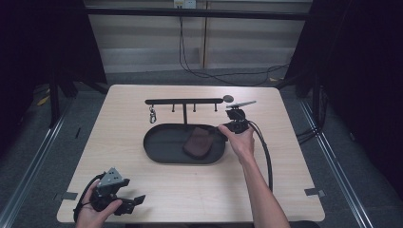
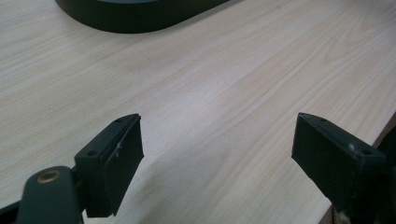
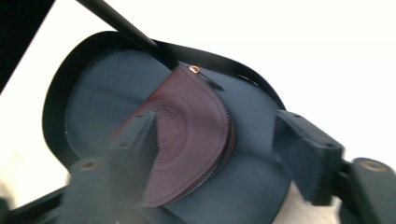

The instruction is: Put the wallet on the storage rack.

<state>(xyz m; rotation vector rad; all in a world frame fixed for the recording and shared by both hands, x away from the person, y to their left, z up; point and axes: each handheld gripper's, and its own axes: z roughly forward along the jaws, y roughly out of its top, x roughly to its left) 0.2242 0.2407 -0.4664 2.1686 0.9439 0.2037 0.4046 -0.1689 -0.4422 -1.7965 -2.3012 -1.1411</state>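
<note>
Two grippers are in hand: the right gripper [image 1: 223, 129], forearm stretched forward, hovers at the tray [image 1: 159, 149] rim with its jaws wide apart, gripping nothing. The brown pouch [image 1: 197, 144] lies in the tray, its long axis running front to back; a blurred jaw hides its lower edge in the right gripper view. The left gripper [image 1: 138, 200] rests low at the table's [image 1: 190, 190] near edge, jaws wide.

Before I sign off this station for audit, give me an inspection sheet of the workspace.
Surface: pale wood-grain table, undamaged.
Job's things: maroon leather zip pouch lying in black oval metal tray.
Clutter: black hook rack behind tray, one key clip hanging.
Grippers: right gripper open above pouch, not gripping; left gripper open near front edge.
Cables: black cable trailing from right gripper.
Surroundings: grey floor, wall cable.
</note>
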